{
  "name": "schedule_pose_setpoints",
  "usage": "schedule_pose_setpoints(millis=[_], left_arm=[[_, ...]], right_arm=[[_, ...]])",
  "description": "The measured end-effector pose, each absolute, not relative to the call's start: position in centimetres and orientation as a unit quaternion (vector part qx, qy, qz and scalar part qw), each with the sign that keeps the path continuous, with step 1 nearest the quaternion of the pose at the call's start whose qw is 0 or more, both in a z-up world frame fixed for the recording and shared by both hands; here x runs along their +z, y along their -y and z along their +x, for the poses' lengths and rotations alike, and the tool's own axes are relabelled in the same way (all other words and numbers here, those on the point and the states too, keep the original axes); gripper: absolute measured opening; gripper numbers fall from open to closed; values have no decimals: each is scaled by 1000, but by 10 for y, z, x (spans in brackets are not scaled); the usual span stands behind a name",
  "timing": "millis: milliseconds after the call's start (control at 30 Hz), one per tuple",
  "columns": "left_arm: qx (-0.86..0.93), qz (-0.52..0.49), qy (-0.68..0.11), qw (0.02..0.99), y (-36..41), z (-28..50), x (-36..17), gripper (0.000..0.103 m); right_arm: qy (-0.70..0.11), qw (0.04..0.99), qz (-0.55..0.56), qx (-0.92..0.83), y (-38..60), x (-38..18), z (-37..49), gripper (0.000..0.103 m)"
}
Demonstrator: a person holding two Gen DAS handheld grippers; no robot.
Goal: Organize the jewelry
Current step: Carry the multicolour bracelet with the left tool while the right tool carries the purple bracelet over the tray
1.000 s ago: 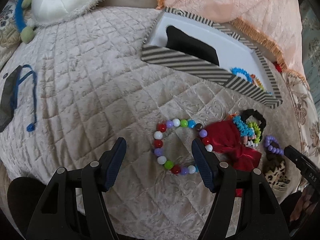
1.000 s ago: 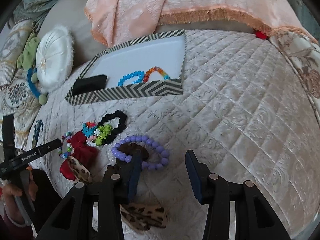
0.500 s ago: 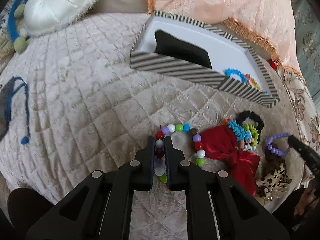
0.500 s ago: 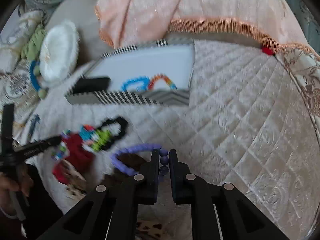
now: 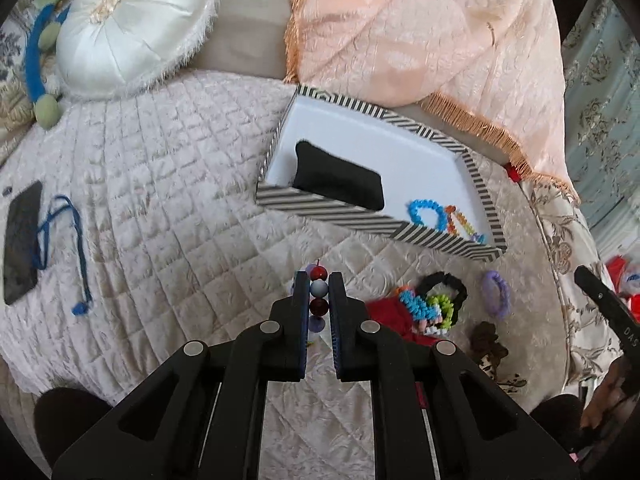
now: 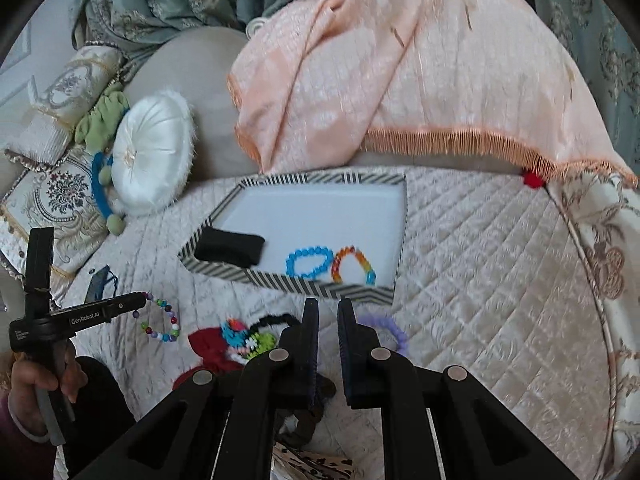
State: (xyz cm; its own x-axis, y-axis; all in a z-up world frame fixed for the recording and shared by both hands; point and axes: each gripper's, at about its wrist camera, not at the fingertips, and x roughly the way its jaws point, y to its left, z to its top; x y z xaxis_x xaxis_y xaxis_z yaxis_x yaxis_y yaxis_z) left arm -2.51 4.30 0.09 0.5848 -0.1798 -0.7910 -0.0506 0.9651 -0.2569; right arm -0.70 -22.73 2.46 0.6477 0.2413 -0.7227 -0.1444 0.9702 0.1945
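Note:
My left gripper (image 5: 319, 280) is shut on a multicoloured bead bracelet (image 5: 319, 288) and holds it above the quilt; it hangs from the left gripper in the right wrist view (image 6: 160, 320). My right gripper (image 6: 328, 308) is nearly shut, with nothing visible between its jaws. A purple bead bracelet (image 6: 390, 328) lies on the quilt just right of it, also in the left wrist view (image 5: 496, 293). A striped tray (image 6: 292, 280) holds a blue bracelet (image 6: 308, 262), a rainbow bracelet (image 6: 354, 266) and a black cushion (image 6: 230, 247).
A pile with a red bow (image 5: 390, 312), black scrunchie (image 5: 444, 282) and coloured bracelets (image 5: 426, 306) lies on the quilt (image 5: 168, 208). A leopard scrunchie (image 5: 490, 338) sits nearby. A phone (image 5: 22, 240), white round pillow (image 5: 132, 28) and peach blanket (image 5: 420, 32) surround the area.
My left gripper closed on the multicoloured bracelet and lifted it off the quilt. My right gripper closed at the purple bracelet and rose; the purple bracelet now lies on the quilt beside it.

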Motion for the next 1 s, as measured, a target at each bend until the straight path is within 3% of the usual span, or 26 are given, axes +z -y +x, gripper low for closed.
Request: schedule_pose_setpoints(millis=[300,500,567,667,733,833,933,1000], left_arm=[[-42,-115,-434,893,-38,-25,23,8],[-46,-113,-441,889,-33,-23,20,8],[-46,-112,-444,888,-32,-22,18,8],[-44,-111,-447,887,-31,-20,17,8],[-44,-109,-447,887,-31,-19,17,8],[-44,-108,-451,885,-28,-17,15,8],[-48,-104,-450,886,-25,-15,17,8],[-51,-101,-446,888,-22,-15,21,8]], right_arm=[[-405,907,57,105,232,31,-3,9],[-500,863,44,61,243,-40,29,10],[-520,852,42,51,248,-60,38,14],[-530,844,61,46,256,-80,50,41],[-535,840,77,46,261,-89,54,41],[-532,842,79,45,262,-97,55,41],[-525,848,55,37,260,-98,53,9],[-522,850,50,49,258,-96,50,9]])
